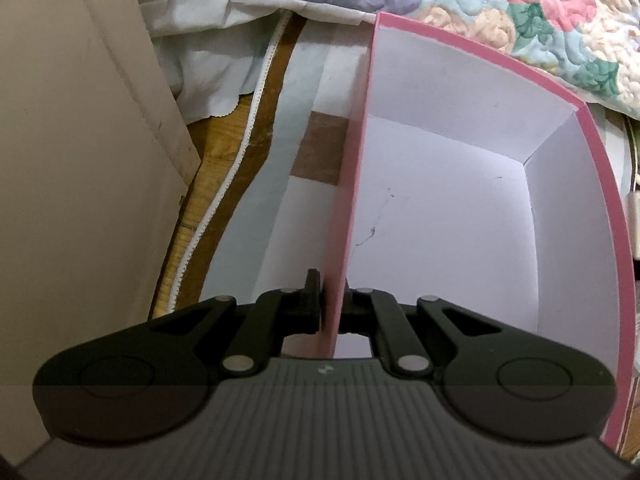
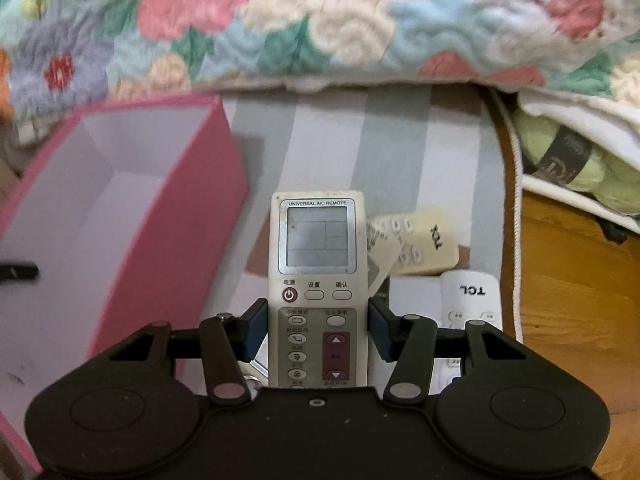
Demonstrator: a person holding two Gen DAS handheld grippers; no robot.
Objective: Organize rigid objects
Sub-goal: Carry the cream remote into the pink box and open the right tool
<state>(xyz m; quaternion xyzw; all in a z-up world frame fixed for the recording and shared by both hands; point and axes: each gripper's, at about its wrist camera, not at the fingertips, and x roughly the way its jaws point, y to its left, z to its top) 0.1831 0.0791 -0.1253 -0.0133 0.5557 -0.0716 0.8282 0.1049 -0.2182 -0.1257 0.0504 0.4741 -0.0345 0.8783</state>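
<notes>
Pink box [image 1: 460, 184]: interior bare, white floor open, you have free drop room from above. Near wall taken: left gripper [image 1: 334, 308] fingers clamped on it, lower centre of left view. Quilt [image 2: 320, 20] bulges over box's far rim across top of both views, blocks approach from there. Beige panel [image 1: 80, 160] walls off left side. In right view, striped cloth [image 2: 360, 140] between box and two TCL remotes [image 2: 416, 244] lies open. Yarn bundle [image 2: 568, 156] crowds upper right.
</notes>
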